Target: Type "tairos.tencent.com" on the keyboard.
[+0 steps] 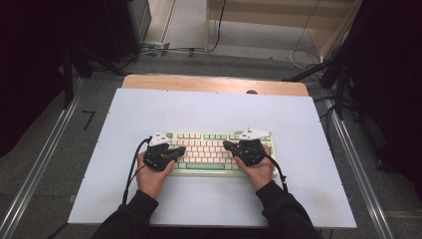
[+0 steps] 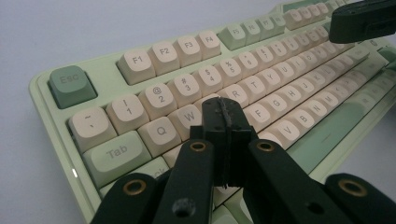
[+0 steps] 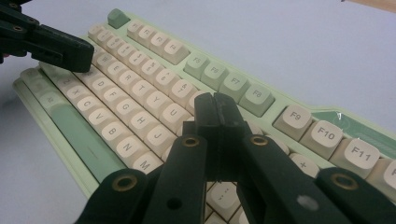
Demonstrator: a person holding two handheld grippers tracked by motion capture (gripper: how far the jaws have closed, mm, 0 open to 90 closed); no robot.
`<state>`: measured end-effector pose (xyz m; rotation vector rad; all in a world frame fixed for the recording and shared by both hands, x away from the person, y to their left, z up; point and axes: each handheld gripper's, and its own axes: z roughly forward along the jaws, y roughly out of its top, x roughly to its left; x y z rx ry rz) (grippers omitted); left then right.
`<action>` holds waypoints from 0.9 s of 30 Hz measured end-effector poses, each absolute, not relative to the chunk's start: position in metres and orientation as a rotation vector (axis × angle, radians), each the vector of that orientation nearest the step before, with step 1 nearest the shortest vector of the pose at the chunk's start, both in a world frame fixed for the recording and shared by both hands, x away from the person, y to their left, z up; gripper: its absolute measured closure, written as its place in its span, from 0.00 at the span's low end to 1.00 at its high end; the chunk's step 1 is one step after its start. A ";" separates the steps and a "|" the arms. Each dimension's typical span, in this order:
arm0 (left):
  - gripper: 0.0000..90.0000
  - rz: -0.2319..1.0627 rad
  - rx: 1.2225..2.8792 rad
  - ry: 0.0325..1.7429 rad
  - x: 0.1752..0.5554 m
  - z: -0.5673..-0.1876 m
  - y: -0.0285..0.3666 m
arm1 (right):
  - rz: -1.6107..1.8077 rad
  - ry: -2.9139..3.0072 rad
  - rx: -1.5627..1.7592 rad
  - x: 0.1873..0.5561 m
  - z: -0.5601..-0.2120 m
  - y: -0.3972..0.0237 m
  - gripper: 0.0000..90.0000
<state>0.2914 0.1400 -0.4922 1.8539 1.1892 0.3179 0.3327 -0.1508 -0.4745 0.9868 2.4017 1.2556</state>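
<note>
A lab-like recording space: a white-topped table (image 1: 209,107) between metal floor rails (image 1: 37,169), with loose cables (image 1: 303,52) behind.

So my mint-green keyboard (image 1: 209,152) with cream keycaps and a green Esc and spacebar is sitting flat and square on the white counter (image 1: 209,107), near my edge.
</note>
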 end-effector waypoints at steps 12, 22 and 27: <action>1.00 0.319 1.872 1.186 0.291 -0.493 0.138 | 1.253 2.402 0.989 0.333 -0.474 -0.151 0.98; 1.00 0.326 1.891 1.185 0.291 -0.495 0.136 | 1.249 2.404 0.985 0.333 -0.475 -0.151 0.98; 1.00 0.324 1.855 1.176 0.289 -0.491 0.138 | 1.250 2.403 0.989 0.332 -0.474 -0.151 0.98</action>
